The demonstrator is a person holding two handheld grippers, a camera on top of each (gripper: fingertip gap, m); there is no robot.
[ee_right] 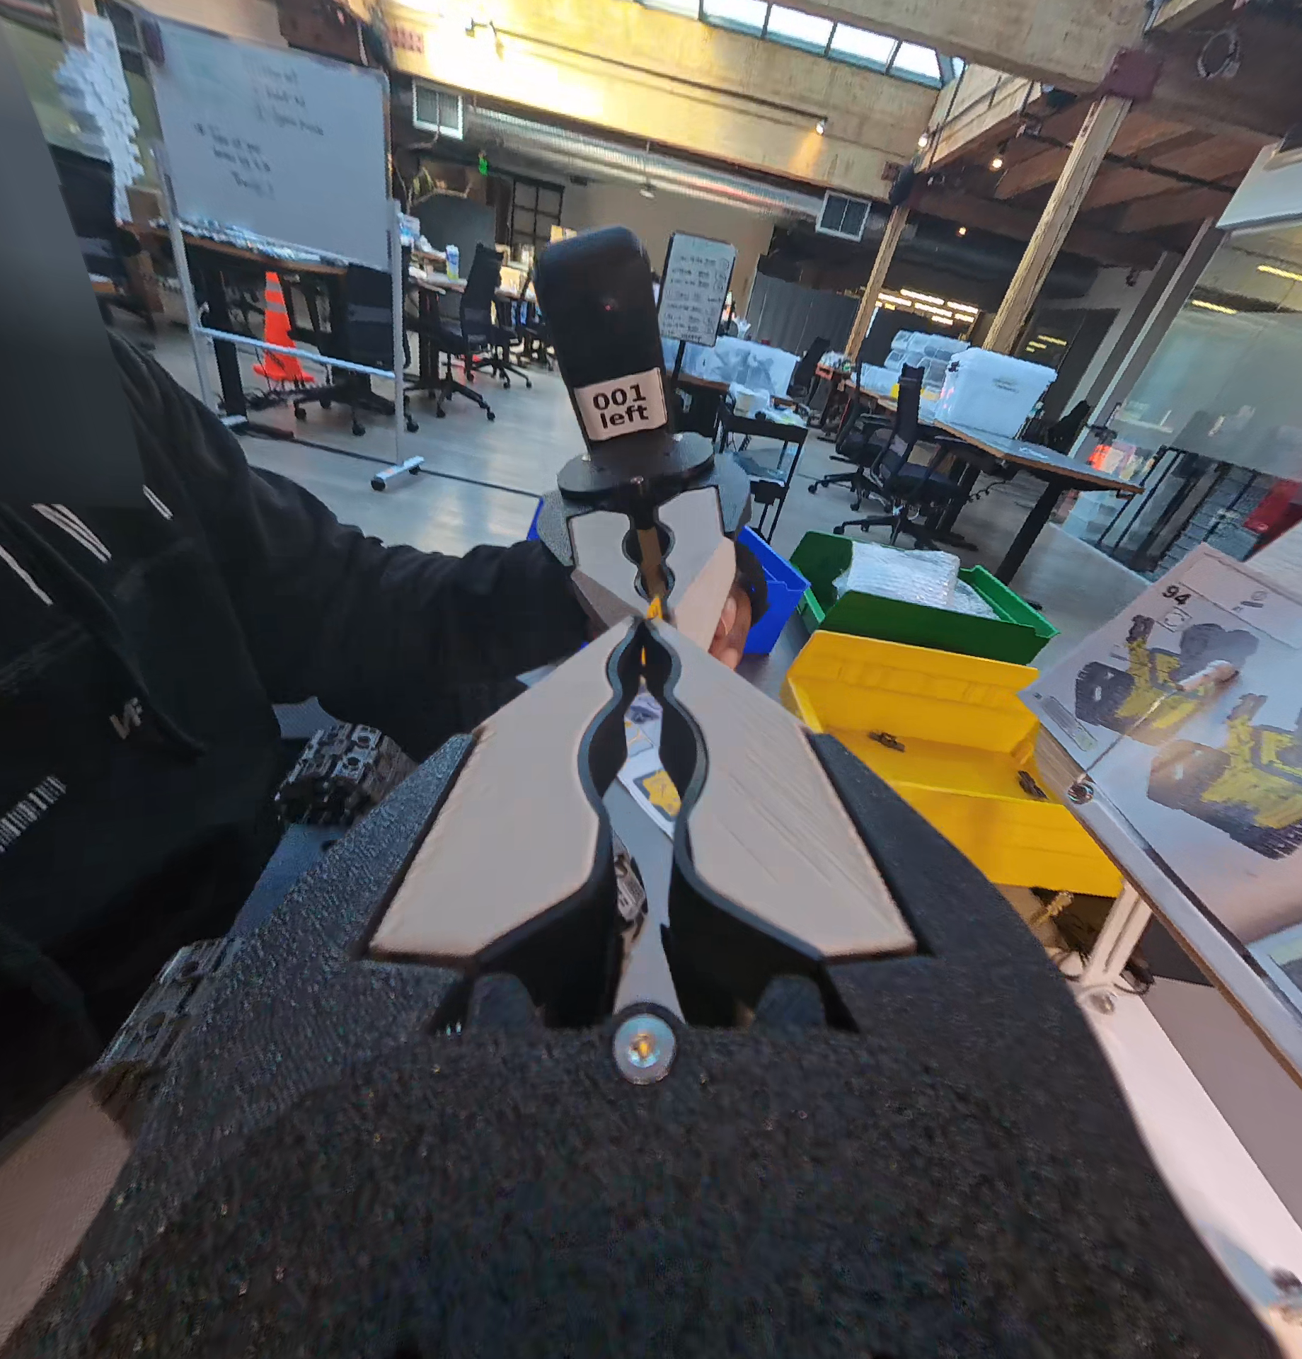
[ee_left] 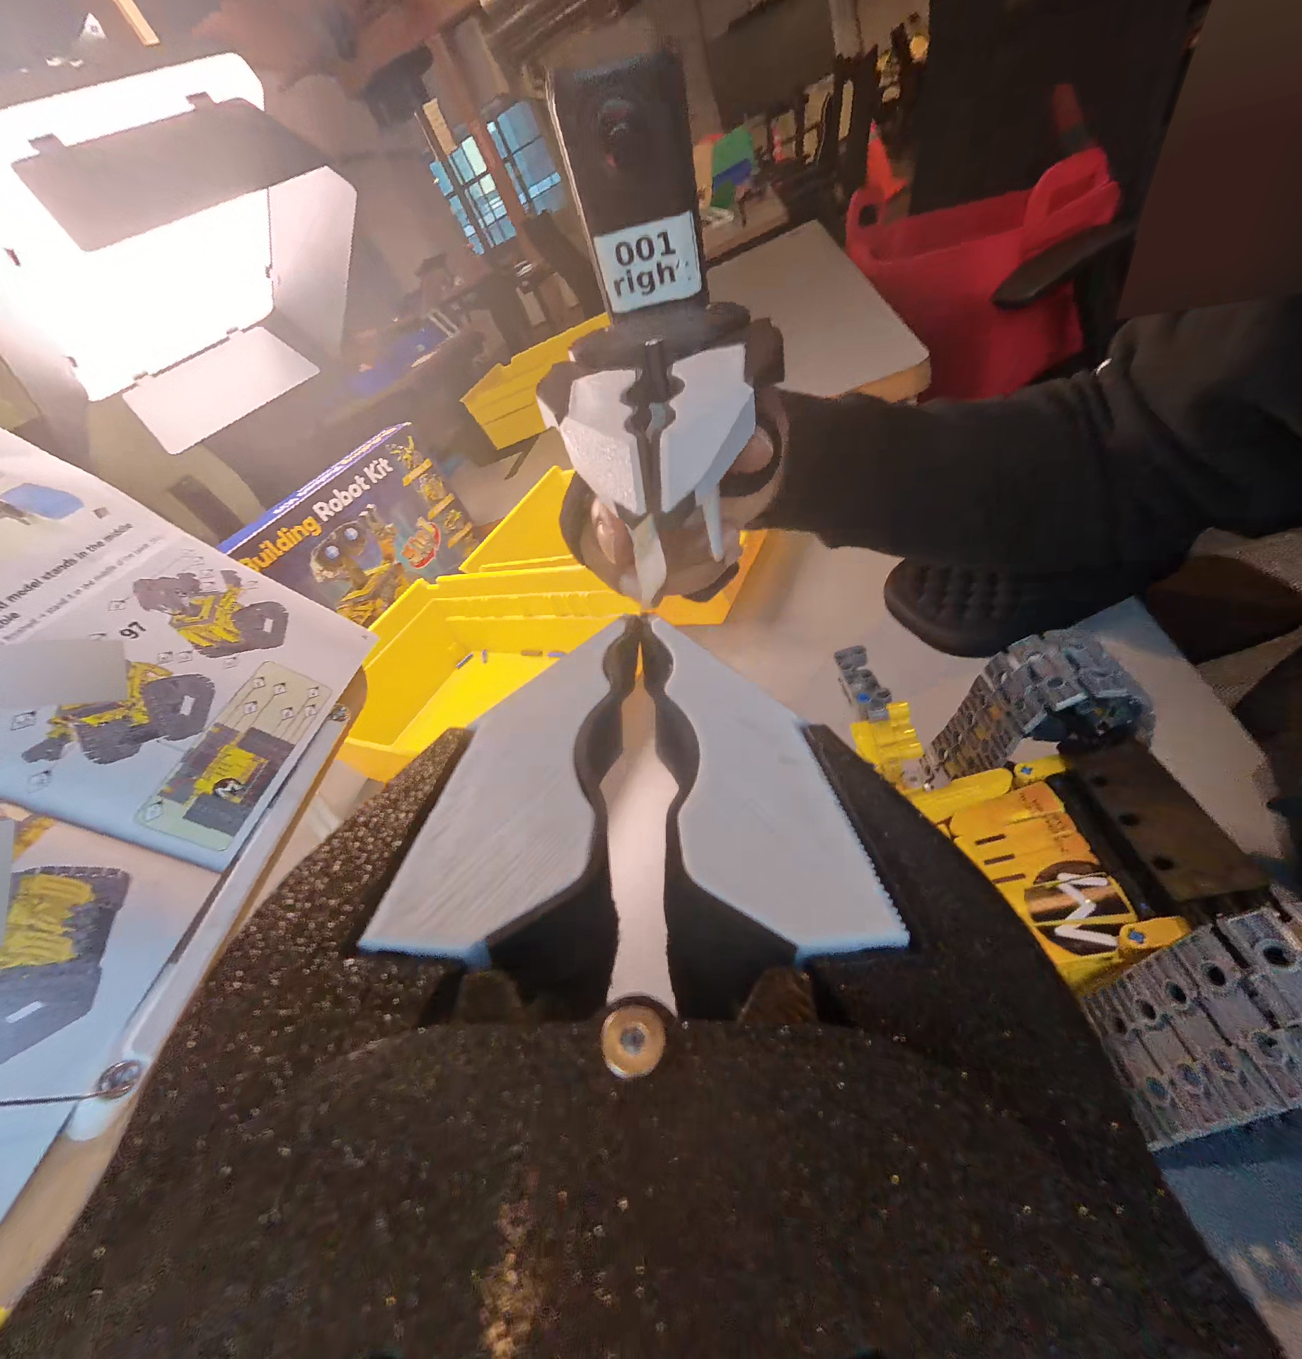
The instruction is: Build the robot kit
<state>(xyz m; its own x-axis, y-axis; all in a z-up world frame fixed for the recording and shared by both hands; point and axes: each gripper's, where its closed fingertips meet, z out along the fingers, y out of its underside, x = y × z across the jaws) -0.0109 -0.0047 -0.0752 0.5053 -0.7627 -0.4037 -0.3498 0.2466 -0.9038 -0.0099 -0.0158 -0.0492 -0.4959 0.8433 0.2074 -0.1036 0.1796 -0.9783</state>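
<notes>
- Centre of the left wrist view: left gripper [ee_left: 642,616] tips pressed together, meeting the right gripper [ee_left: 652,585] tip to tip above a yellow bin [ee_left: 442,706]
- a tiny yellow piece [ee_right: 655,609] sits right where the two tip pairs meet; both seem pinched on it, too small to say what it is
- right wrist view, centre: right gripper [ee_right: 642,625] fingers closed to a narrow slit at the tips, left gripper [ee_right: 659,599] facing it, also closed
- a hand [ee_left: 751,459] in a black sleeve comes in from the right of the frame holding the right gripper
- lower right of left view: yellow and grey brick-built tracked model [ee_left: 1074,882] on the table [ee_left: 817,647]
- left edge of left view: open instruction booklet [ee_left: 155,662]; kit box [ee_left: 354,529] standing behind it, beside the bin
- right view, right of centre: yellow bins [ee_right: 949,743], green bin [ee_right: 920,618] behind, blue bin [ee_right: 773,596] by the left gripper
- upper left of right view: whiteboard [ee_right: 273,140] and an orange cone [ee_right: 279,331] on the floor
</notes>
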